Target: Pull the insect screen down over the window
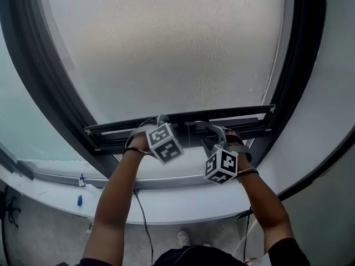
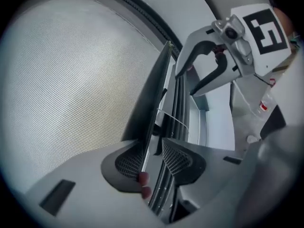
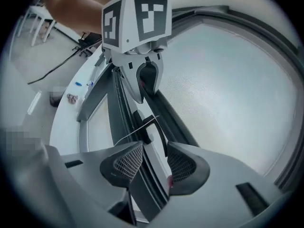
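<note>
The left gripper [image 2: 153, 144] is clamping its jaws on the long dark metal bottom bar [image 1: 255, 118] of the pale grey mesh insect screen [image 1: 166, 43]. The bar is lying level, its long axis running through both jaw gaps. The right gripper [image 3: 155, 146] is straddling it with its jaws standing apart and its pads not pressing.

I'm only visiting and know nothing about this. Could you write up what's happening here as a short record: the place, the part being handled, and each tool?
Setting: window frame with the insect screen partly down
Handled part: screen bar along the mesh's lower edge
Left gripper: jaws look closed on the screen bar
Right gripper: jaws astride the screen bar, apparently not clamped
Below: white sill
</note>
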`<state>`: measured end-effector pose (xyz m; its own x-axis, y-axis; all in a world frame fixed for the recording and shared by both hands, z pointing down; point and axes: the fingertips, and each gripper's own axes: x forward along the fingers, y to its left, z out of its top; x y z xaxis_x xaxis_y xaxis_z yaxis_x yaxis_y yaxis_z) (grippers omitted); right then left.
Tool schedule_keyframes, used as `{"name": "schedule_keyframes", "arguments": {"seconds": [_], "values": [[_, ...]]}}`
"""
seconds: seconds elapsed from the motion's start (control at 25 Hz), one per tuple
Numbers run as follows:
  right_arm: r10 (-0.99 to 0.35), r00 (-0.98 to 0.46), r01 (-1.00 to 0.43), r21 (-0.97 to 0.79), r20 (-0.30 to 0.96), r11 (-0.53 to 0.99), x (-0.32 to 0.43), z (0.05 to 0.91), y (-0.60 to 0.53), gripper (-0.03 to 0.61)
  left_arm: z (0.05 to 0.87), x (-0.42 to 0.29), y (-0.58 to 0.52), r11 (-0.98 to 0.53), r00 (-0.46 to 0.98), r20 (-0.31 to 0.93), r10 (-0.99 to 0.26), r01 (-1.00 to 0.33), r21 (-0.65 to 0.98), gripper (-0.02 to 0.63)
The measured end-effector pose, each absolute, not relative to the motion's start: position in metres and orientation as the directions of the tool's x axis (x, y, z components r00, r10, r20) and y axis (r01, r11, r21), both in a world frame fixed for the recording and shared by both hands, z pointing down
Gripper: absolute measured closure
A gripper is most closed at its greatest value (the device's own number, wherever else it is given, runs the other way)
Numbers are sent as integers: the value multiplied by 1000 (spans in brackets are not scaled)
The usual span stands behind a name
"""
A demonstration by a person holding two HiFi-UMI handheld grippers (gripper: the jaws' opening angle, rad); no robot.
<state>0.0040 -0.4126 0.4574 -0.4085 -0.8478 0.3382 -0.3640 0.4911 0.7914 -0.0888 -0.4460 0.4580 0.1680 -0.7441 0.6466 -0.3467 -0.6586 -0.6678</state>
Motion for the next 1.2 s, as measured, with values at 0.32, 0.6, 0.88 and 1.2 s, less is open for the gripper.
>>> {"name": "schedule_keyframes", "arguments": {"seconds": [0.32,0.6,0.88,1.2], "values": [[-859,-365,-131,894,358,428,-6,442,-434,436,457,-87,-446,-658,161,648,-745,-339,-672,488],[-844,-329,-22,890,424,455,-15,443,-444,436,457,-88,-445,-663,158,653,-741,-333,-671,488],[-829,-286,62,872,481,485,-14,451,-452,436,457,-87,-447,-661,170,647,-743,-334,-672,488],[-793,-208,114,819,573,562,-15,459,-448,436,460,-89,-441,-695,191,675,-713,-320,-644,488]]}}
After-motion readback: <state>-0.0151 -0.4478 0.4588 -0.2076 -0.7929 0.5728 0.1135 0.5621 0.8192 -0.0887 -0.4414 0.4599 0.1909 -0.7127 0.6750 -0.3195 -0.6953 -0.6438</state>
